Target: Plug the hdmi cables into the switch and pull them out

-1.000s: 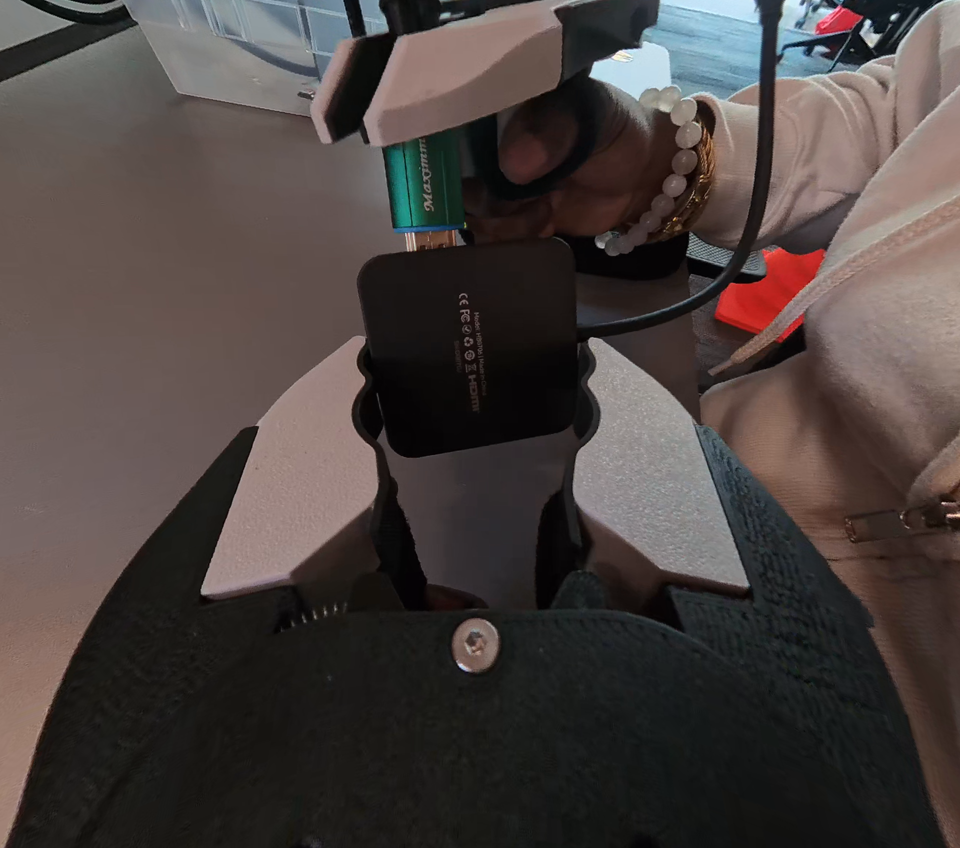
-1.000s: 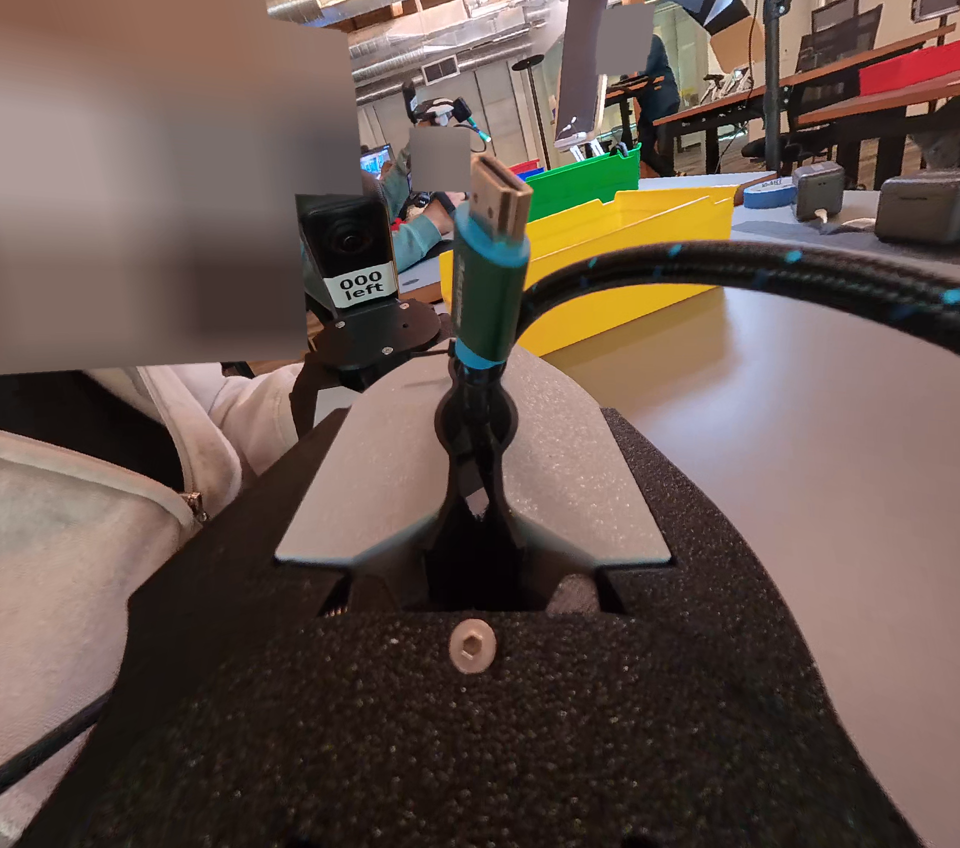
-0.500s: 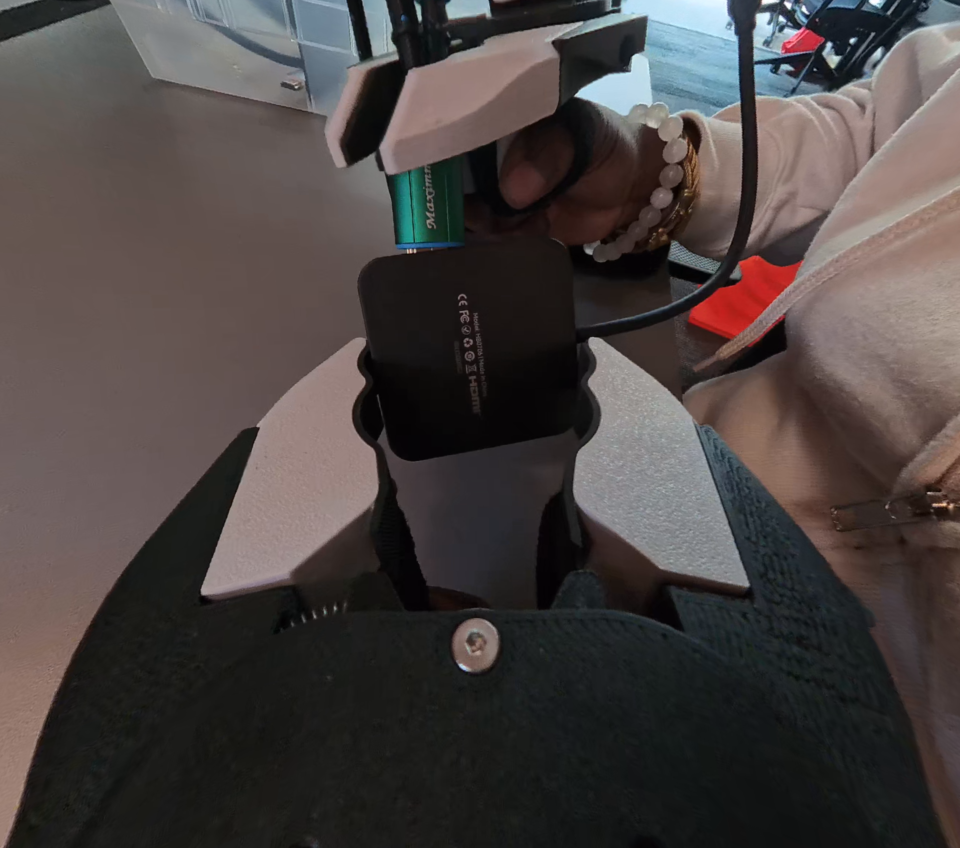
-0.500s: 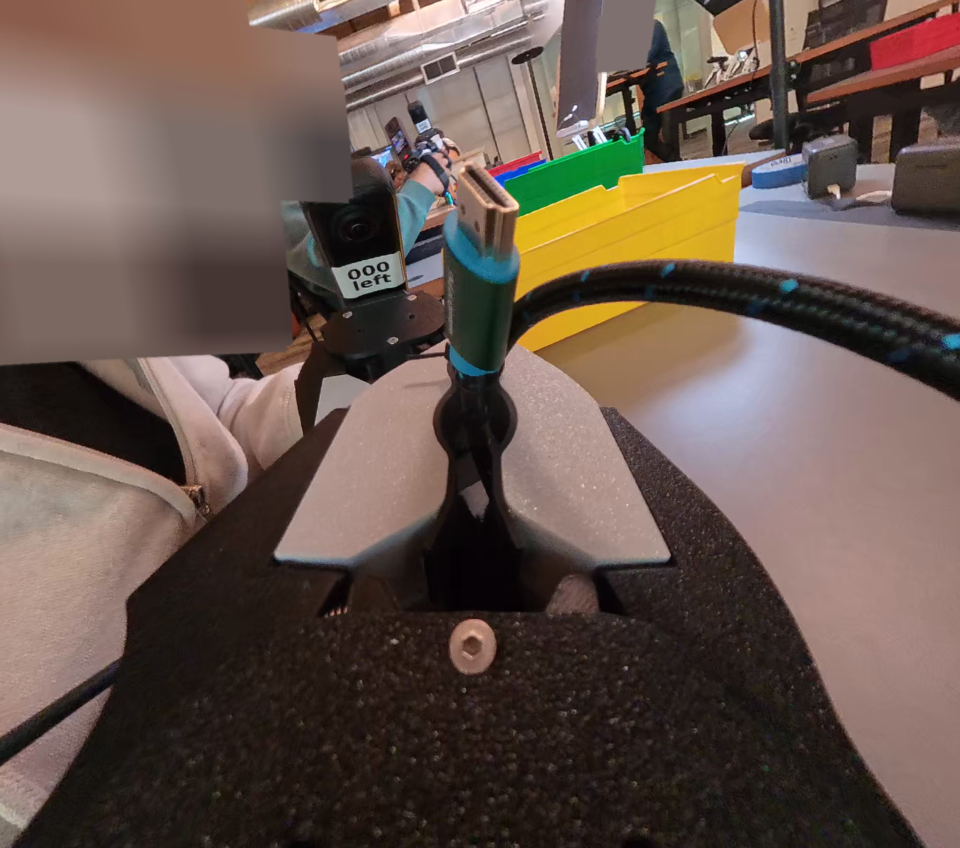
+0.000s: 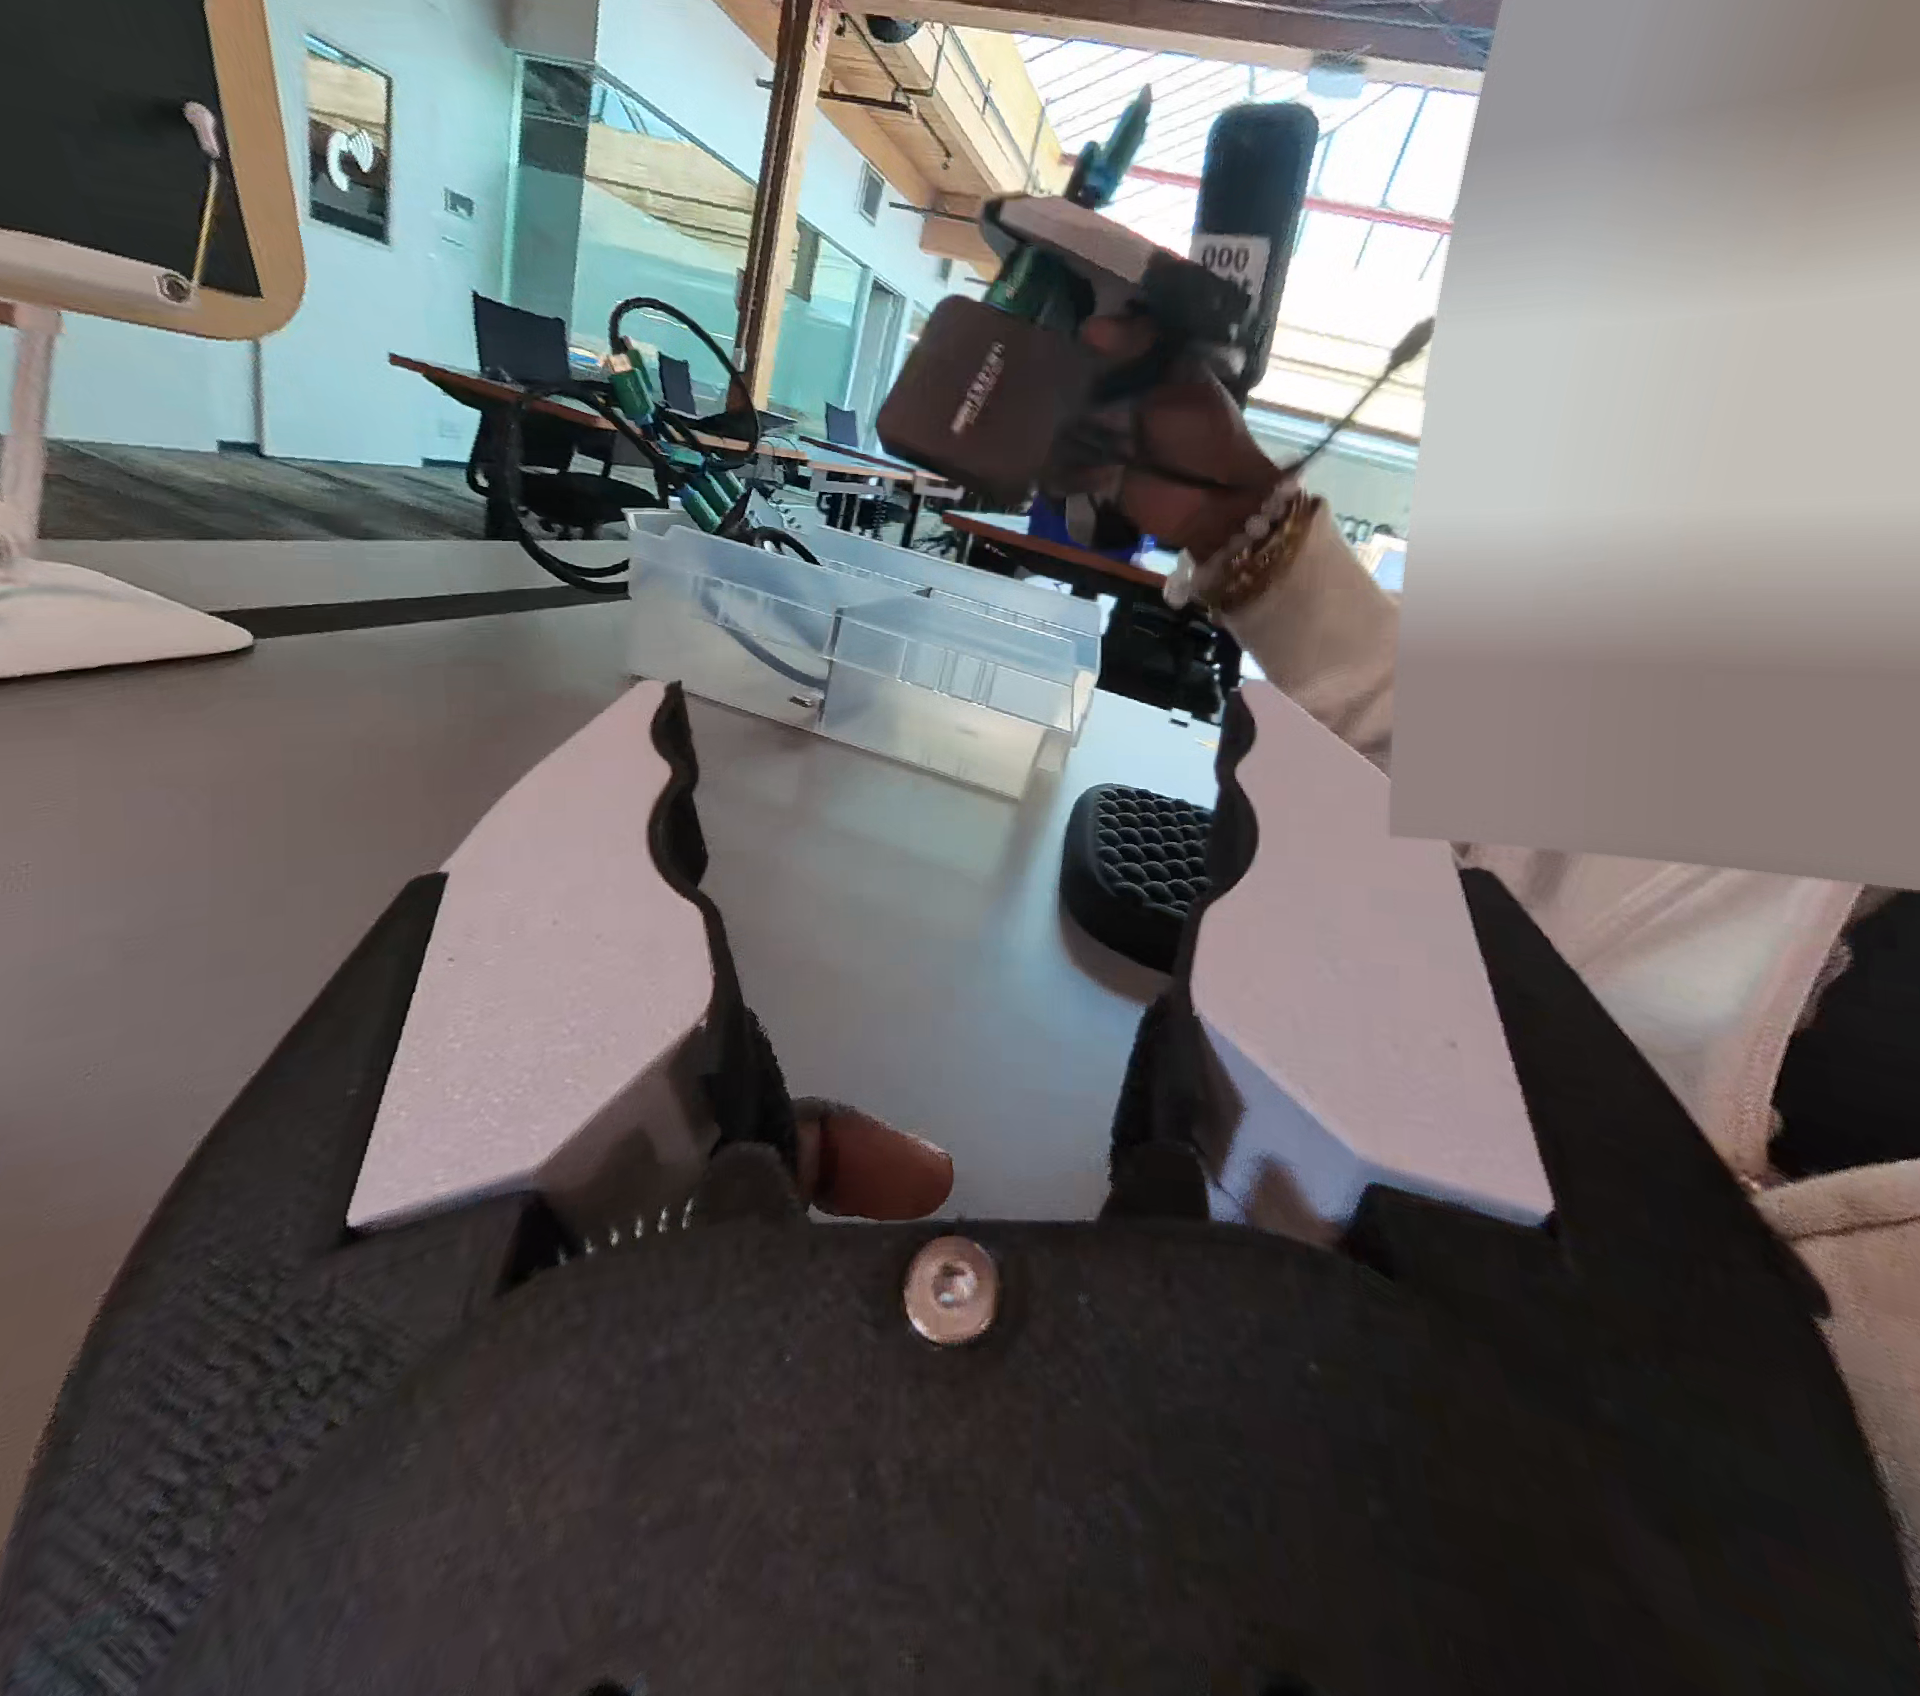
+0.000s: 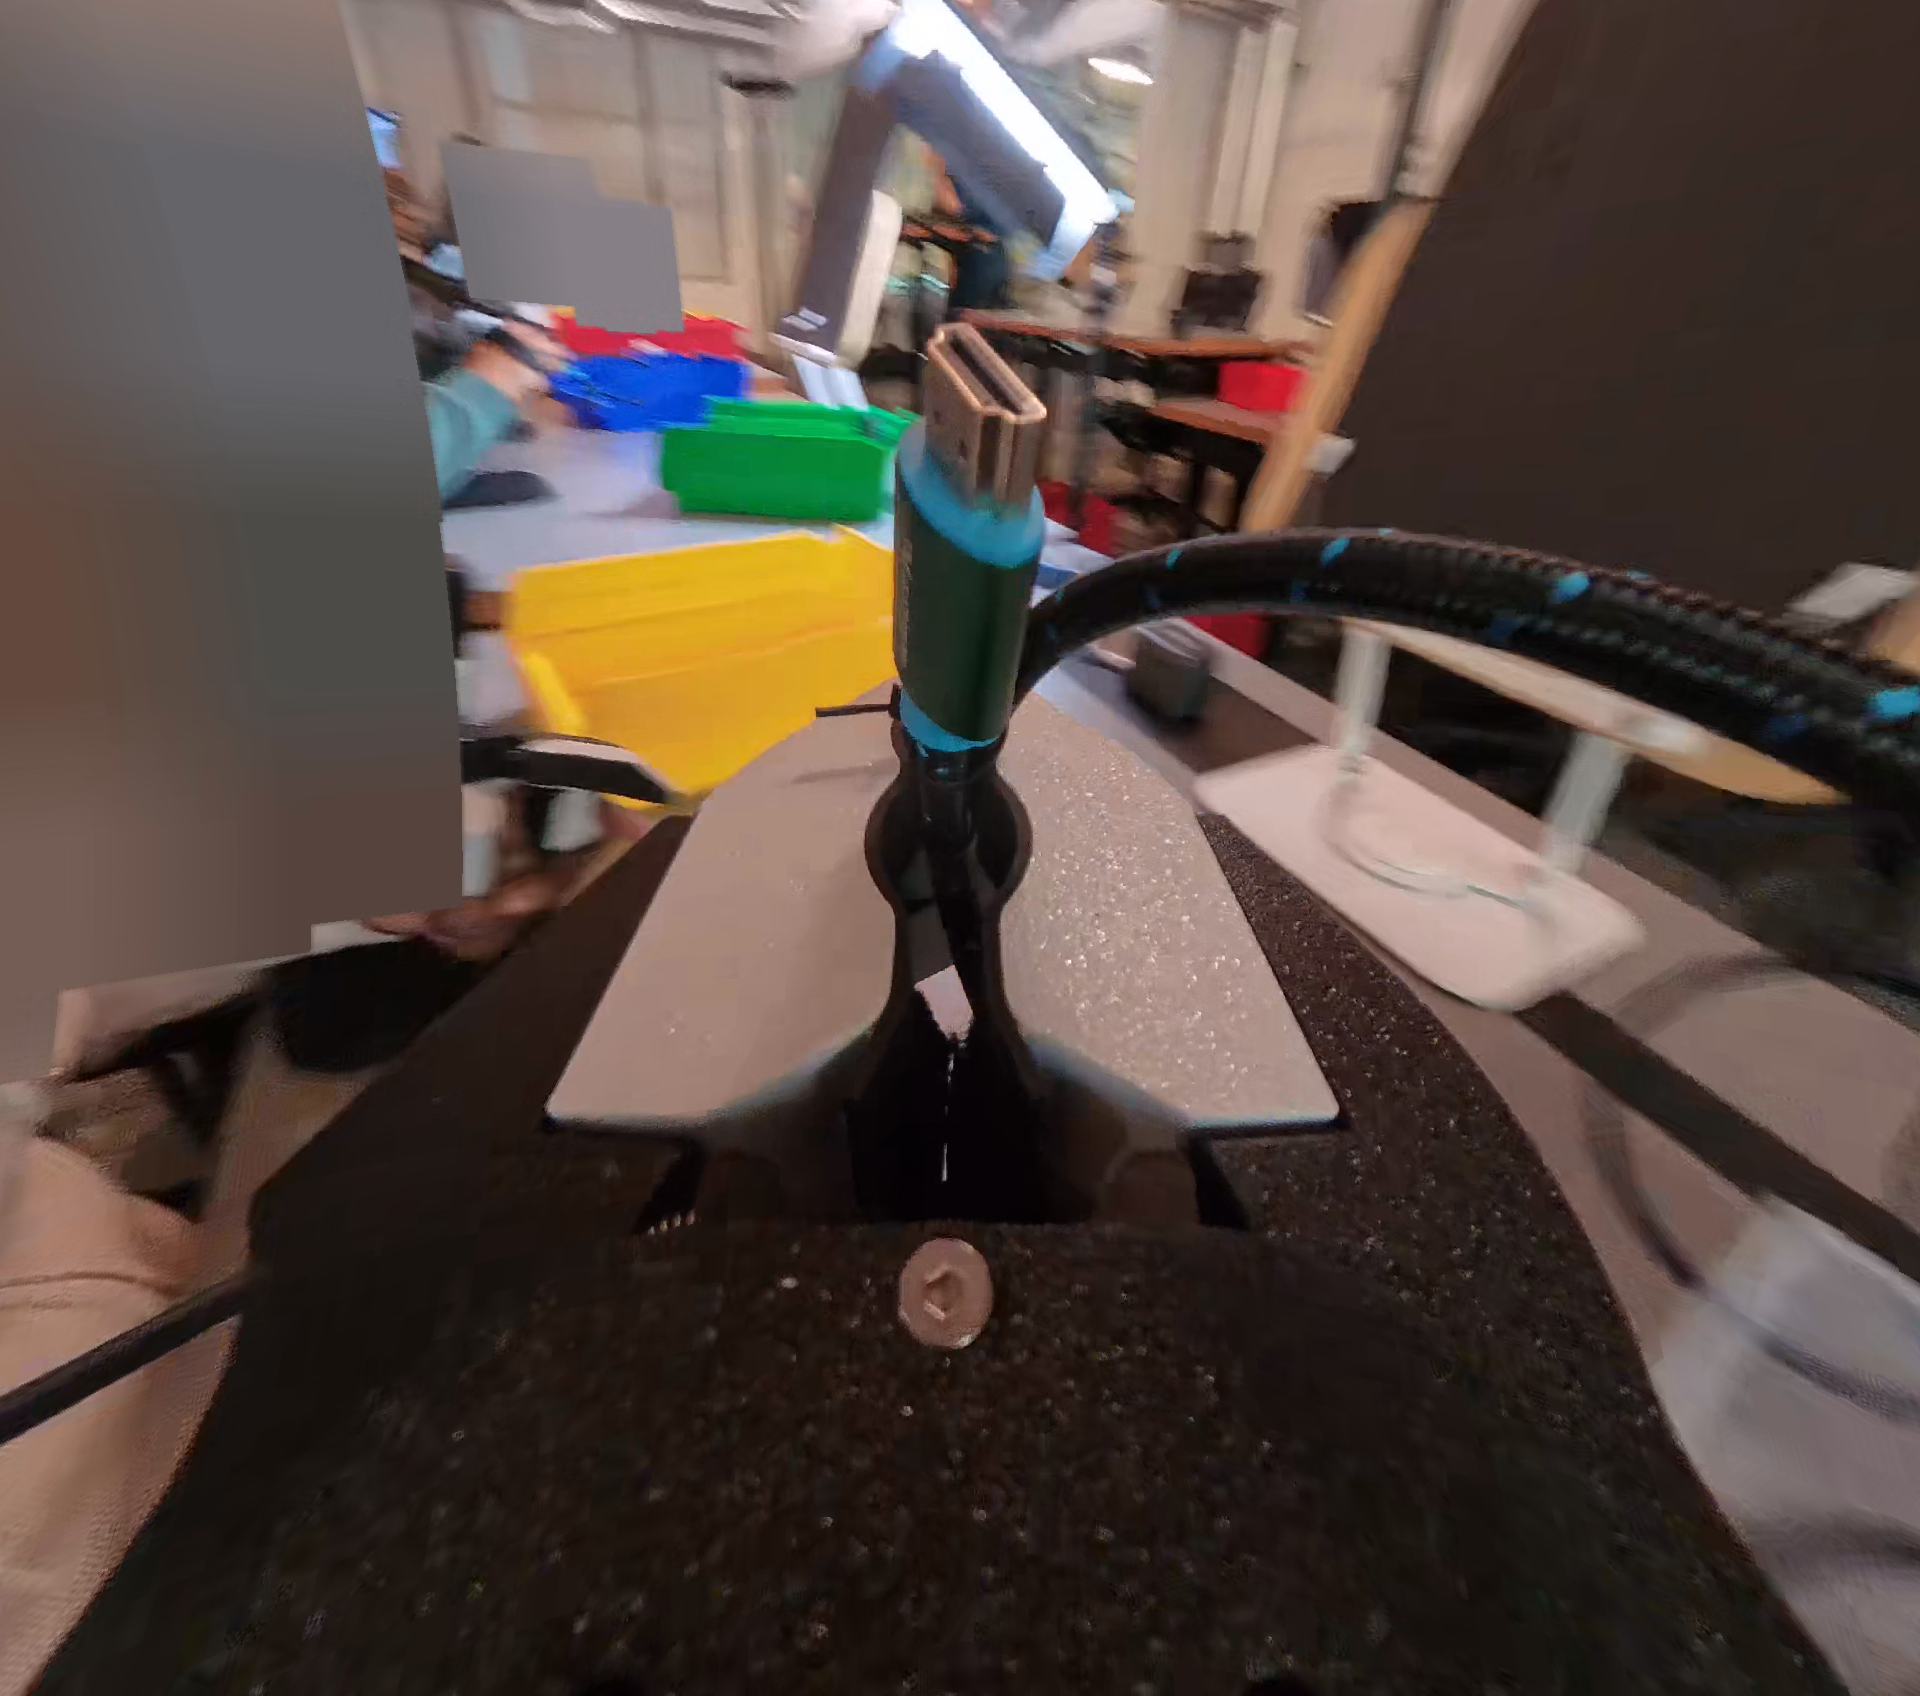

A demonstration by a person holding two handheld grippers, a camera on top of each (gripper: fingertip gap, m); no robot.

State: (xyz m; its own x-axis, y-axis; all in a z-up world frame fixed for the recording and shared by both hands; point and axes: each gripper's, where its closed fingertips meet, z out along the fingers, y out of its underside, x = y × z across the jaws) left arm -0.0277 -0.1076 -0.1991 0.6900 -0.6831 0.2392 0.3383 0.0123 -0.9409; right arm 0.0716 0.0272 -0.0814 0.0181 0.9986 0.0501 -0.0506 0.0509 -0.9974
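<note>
Left wrist view: the left gripper (image 5: 951,825) is spread wide with nothing held between its fingers (image 5: 582,898), just grey surface (image 5: 260,763) underneath. One black switch (image 5: 982,399) is seen hanging up in the air off the green HDMI plug (image 6: 966,597), which is pinched tight by the right gripper (image 6: 951,825). One clear bin (image 5: 862,659) with spare cables is sat on the surface.

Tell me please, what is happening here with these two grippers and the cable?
The right gripper is shut on a green HDMI cable just behind a plug whose gold tip is bare. Seen from the left wrist view, the black switch hangs in the air at that gripper, seemingly on another green plug. The left gripper is open and empty above the table.
</note>
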